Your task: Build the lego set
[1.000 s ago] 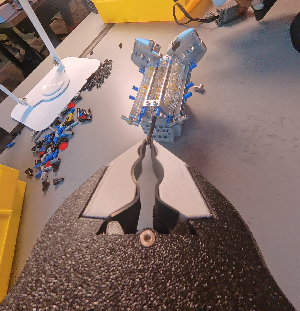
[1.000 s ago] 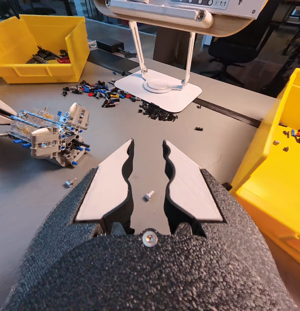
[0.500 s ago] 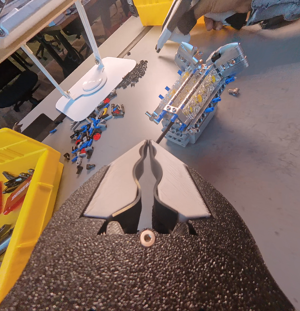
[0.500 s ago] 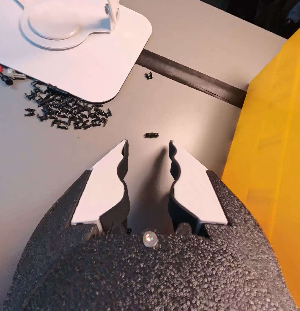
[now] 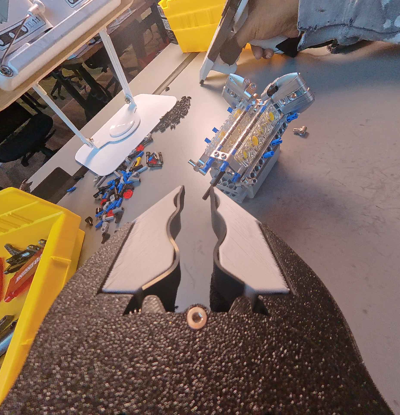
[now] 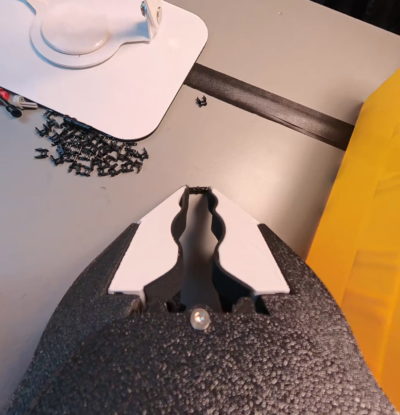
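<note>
Pinching a small black link [image 6: 198, 189] crosswise at its tips, my R gripper [image 6: 198, 190] is narrowed onto it, low over the grey table [image 6: 250, 157], w/ the link pile [image 6: 91, 155] to its left and a yellow bin [image 6: 363, 202] close on its right. L gripper [image 5: 196, 190] is parted, holding nothing; a black axle [image 5: 213, 185] sticking out of the model [image 5: 250, 143] lies just beside its right fingertip, pointing back at me.

I'm looking at a workshop or maker lab, grey bench [image 5: 329, 224], yellow parts bins [image 5: 26, 235] either side, loose plastic building pieces [image 5: 118, 190] scattered about, half-built brick engine model [image 5: 250, 139], white stand base [image 5: 127, 134], office chairs behind.
</note>
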`<state>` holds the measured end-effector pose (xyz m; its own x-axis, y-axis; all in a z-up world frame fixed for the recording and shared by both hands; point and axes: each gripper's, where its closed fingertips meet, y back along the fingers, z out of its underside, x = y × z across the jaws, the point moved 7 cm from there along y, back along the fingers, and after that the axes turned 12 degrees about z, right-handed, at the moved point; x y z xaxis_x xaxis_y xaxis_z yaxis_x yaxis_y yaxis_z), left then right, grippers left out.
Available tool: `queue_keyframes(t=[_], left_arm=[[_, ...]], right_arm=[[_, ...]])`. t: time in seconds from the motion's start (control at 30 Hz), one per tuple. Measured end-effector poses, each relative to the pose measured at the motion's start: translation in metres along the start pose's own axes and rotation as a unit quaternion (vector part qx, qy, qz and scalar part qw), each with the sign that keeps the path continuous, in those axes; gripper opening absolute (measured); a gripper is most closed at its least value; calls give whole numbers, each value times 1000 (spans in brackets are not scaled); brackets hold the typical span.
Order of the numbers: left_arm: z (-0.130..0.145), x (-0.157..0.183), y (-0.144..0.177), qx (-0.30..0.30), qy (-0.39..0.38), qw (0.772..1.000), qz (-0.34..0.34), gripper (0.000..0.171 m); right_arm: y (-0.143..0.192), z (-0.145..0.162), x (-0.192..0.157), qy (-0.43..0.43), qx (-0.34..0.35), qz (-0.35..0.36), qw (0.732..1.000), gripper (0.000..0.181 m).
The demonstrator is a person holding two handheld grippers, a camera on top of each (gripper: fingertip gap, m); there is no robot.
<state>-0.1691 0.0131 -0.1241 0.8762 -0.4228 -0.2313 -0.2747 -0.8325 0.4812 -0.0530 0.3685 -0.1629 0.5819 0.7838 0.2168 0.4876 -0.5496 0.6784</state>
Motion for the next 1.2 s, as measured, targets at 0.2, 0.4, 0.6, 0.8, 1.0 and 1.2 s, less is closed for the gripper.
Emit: queue_keyframes(t=[0.2, 0.4, 0.6, 0.8, 1.0, 1.2], left_arm=[[0, 0, 0, -1, -4, 1000, -2, 22], [3, 0, -3, -6, 2, 1000, 2, 24], [6, 0, -4, 2, 30, 999, 20, 26], [4, -2, 0, 15, 37, 999, 13, 27], [-12, -4, 13, 93, 43, 995, 2, 27], [-23, -11, 28, 170, 63, 983, -26, 35]], right_arm=[[64, 13, -26, 14, 68, -120, 990, 15], [138, 71, -66, 115, 61, -188, 973, 15], [144, 104, -79, 175, 19, -171, 969, 15], [140, 107, -80, 186, 15, -171, 967, 19], [160, 76, -70, 121, 136, -165, 969, 42], [191, 35, -59, 48, 294, -147, 943, 48]])
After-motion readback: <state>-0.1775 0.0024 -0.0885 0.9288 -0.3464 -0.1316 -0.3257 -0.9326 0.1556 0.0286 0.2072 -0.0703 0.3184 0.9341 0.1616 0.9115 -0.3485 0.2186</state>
